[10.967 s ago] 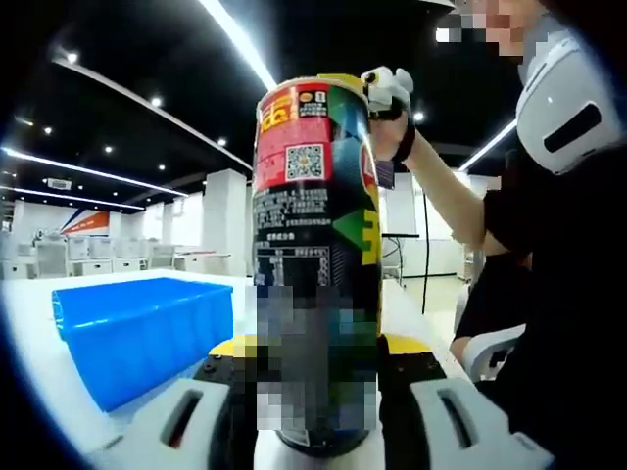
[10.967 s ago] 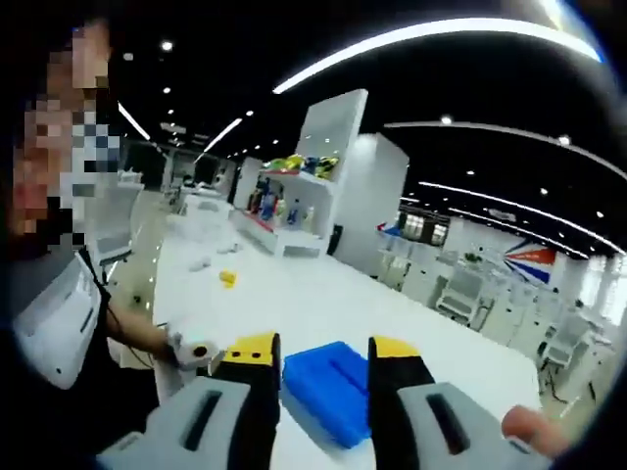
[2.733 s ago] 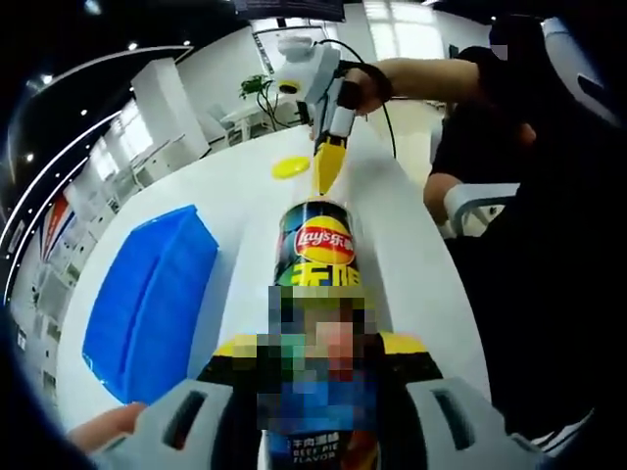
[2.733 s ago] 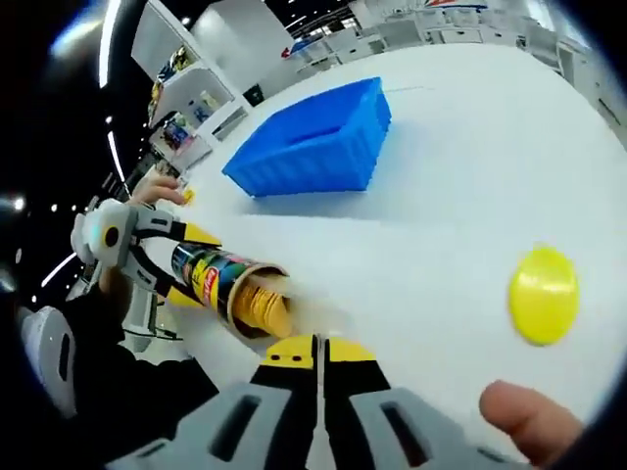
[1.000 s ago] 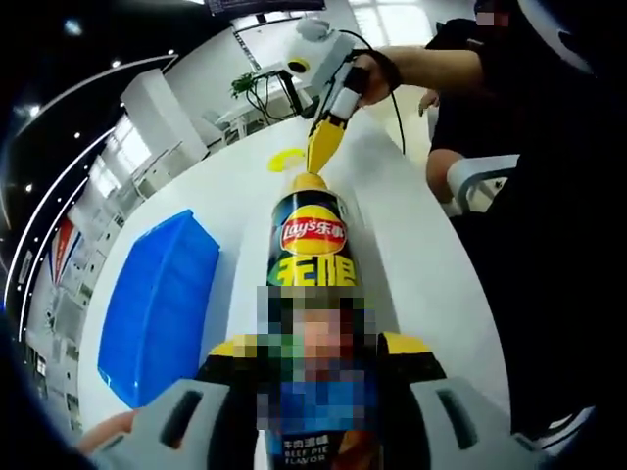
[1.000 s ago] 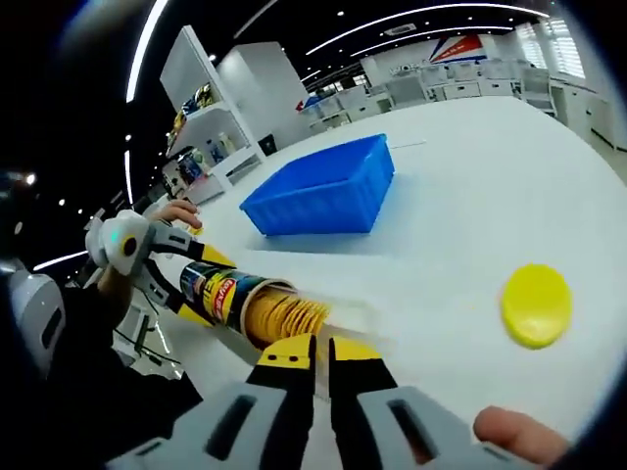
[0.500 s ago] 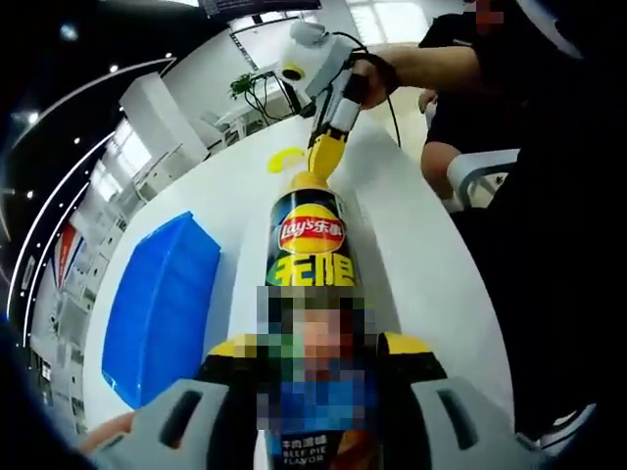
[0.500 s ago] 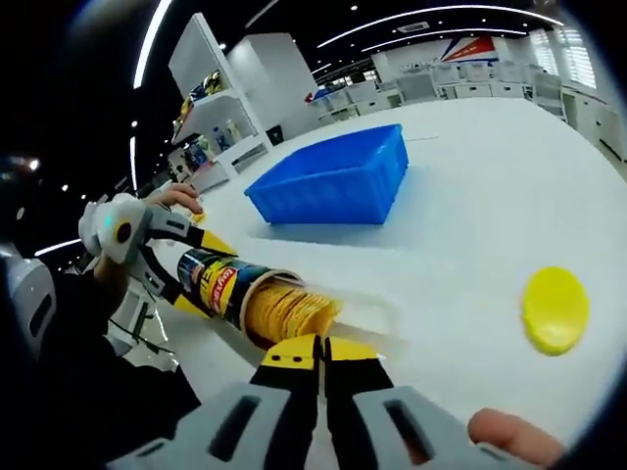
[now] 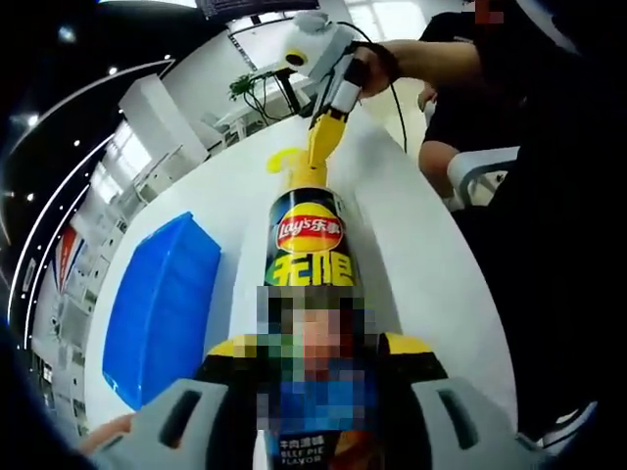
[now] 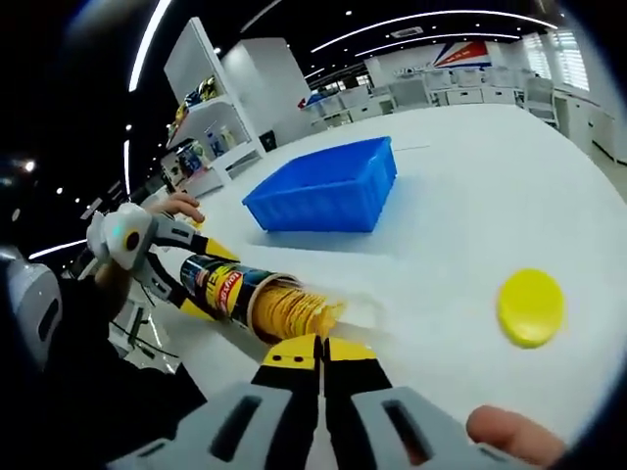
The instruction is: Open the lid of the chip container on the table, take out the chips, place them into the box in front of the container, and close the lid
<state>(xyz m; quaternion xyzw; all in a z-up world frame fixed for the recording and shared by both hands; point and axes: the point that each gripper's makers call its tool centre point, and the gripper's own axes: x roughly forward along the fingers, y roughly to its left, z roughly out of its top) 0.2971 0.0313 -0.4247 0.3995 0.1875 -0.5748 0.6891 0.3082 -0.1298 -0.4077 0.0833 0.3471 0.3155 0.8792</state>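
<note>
Dark ceiling with long light strips (image 10: 431, 14), white shelves (image 10: 220, 122) holding colourful items, rows of white desks (image 10: 460, 90), bright windows (image 9: 397, 18).

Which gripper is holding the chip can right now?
The left gripper: its jaws are clamped round the base of the chip can. The right gripper is shut at the can's open mouth, by the chips.

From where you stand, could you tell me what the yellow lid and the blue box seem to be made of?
Yellow lid: probably thin plastic, smooth, evenly coloured disc with a soft sheen. Blue box: likely rigid moulded plastic, uniform saturated colour, faintly ribbed walls.
</note>
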